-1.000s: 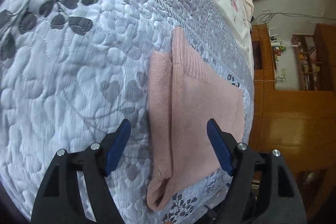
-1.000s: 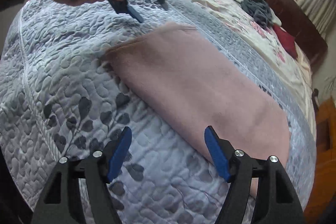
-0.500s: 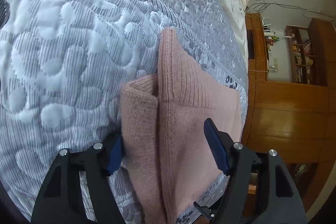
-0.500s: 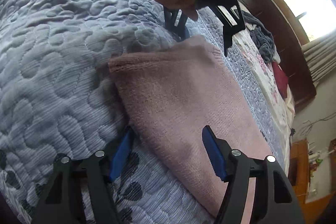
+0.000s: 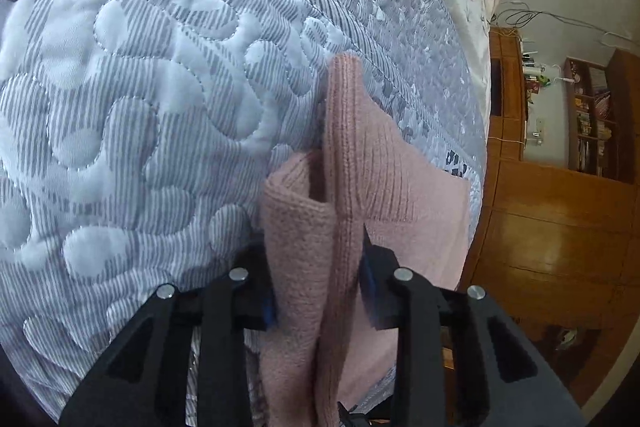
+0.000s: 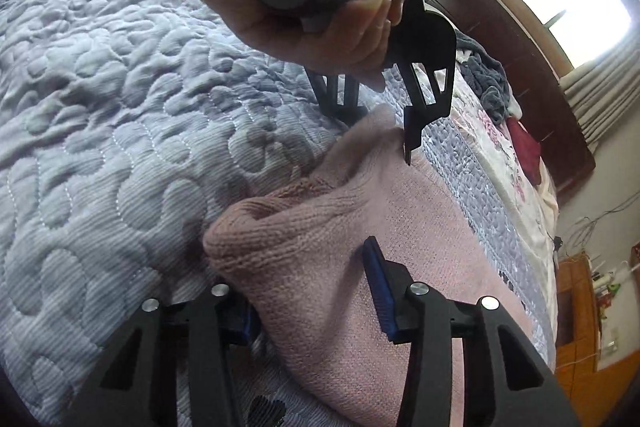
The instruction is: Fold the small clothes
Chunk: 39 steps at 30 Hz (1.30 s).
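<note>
Left wrist view: left gripper [image 5: 320, 291] has its fingers clamped on a bunched edge of the pink knit garment [image 5: 400, 195], two layers pinched between the blue pads, ribbed hem standing up in a ridge just ahead. The garment lies near the edge of the bed on the grey quilted bedspread [image 5: 140, 87]; a wooden cabinet [image 5: 560, 227] is beyond. Grip sits at a corner, likely so the edge can be carried over for a fold. Right wrist view: right gripper [image 6: 316, 291] straddles the near corner of the same garment [image 6: 420, 235], which humps up between the fingers; the gap is narrowed, but the left pad is hidden under cloth and the right pad [image 6: 378, 285] only rests against the knit, so cannot tell if it is truly pinching. The person's hand [image 6: 312, 7] holds the left gripper [image 6: 380, 123] at the far corner, tips down in the fabric. Both tools at one end suggests a two-corner lift; fold not yet made. Grey clothes [image 6: 488, 83] and a red item [image 6: 524, 147] lie farther up the bed.
</note>
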Motion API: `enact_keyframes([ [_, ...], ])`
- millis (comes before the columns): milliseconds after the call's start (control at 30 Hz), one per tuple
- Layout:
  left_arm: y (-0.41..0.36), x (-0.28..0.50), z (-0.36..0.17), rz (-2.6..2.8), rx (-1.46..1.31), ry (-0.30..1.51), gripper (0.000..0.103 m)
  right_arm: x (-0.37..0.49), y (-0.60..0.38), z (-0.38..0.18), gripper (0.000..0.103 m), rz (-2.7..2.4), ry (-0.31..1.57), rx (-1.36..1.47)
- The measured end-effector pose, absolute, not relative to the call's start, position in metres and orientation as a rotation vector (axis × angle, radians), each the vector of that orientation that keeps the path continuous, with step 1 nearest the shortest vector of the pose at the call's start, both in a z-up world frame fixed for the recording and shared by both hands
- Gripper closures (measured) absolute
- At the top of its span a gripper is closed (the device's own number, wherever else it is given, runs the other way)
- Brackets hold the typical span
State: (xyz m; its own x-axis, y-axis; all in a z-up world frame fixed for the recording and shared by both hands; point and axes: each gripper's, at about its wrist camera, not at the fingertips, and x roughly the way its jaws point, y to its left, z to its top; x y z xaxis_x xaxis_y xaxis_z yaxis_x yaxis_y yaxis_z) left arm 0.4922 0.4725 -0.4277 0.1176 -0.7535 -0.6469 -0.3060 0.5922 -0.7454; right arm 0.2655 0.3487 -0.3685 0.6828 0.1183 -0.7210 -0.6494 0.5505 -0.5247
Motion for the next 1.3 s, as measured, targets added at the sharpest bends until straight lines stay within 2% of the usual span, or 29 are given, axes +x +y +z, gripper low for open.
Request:
enact_keyframes([
  [133, 0.468, 0.498, -0.423, -0.398, -0.924, 1.489, 0.077, 0.271, 0.348, -0.361, 0.079, 0.496, 0.719, -0.829],
  [367, 0.462, 0.504, -0.417, -0.375, -0.883, 1.518, 0.079, 0.279, 0.343, -0.344, 0.089, 0.493, 0.754, -0.736],
  [1300, 0.435, 0.516, -0.364, -0.327, -0.743, 1.528, 0.08, 0.291, 0.312, -0.297, 0.092, 0.481, 0.768, -0.544],
])
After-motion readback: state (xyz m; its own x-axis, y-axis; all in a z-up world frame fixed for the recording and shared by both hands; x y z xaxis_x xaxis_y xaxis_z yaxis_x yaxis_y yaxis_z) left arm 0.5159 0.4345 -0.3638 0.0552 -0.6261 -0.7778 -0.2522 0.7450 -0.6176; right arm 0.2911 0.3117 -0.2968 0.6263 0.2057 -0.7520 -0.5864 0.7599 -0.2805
